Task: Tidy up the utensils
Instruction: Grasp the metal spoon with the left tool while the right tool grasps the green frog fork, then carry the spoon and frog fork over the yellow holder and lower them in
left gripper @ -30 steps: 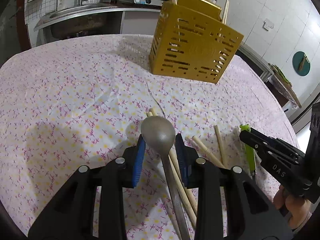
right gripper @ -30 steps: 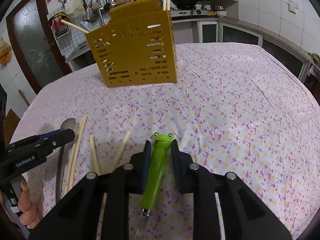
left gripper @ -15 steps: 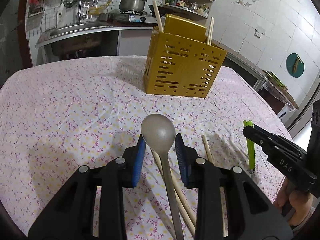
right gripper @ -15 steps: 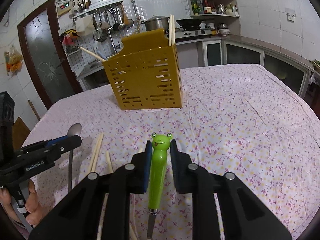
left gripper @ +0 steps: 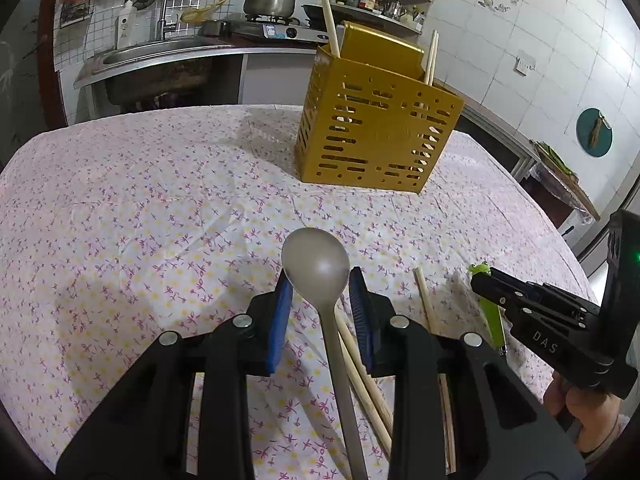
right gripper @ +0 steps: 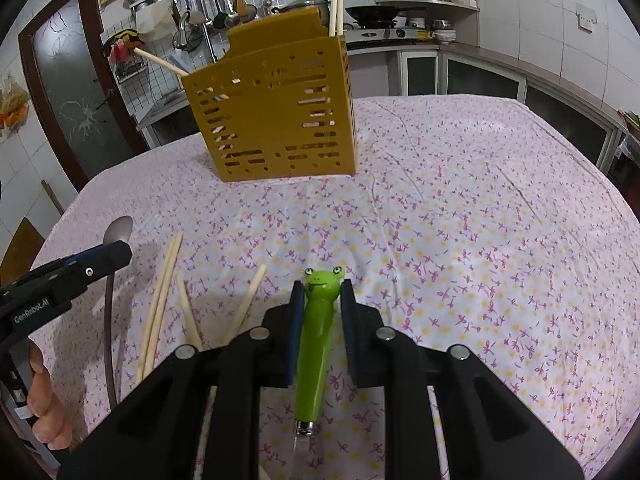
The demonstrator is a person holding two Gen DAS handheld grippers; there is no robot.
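Your left gripper (left gripper: 320, 292) has the metal spoon (left gripper: 316, 264) clamped between its blue pads, right at the neck, with the bowl sticking out past the tips toward 12 o'clock and the handle running back under the gripper toward 6. The spoon looks lifted clear of the flowered cloth on the desk (left gripper: 140, 220).

Your right gripper (right gripper: 320, 300) is closed on the green frog-handled knife (right gripper: 316, 332). The frog face pokes out at the fingertips and the metal end shows at 6 o'clock, down between the gripper arms. In the left wrist view that knife sits over at 3 o'clock, held off the cloth.

The loose wooden chopsticks (right gripper: 164, 292) lie on the cloth between your two grippers. There's a pair side by side and a couple of singles fanned out, at about 9 to 10 o'clock from the frog knife. From the spoon's side they're under and just right of the handle, around 5 o'clock.

The yellow slotted utensil holder (left gripper: 372, 128) stands upright at 12 o'clock, well apart from both grippers. It has chopsticks already in it: one leaning out on the left side, a pair upright on the right. Behind the desk you've got the sink (left gripper: 152, 60) and the pot (left gripper: 270, 0) on the stove.
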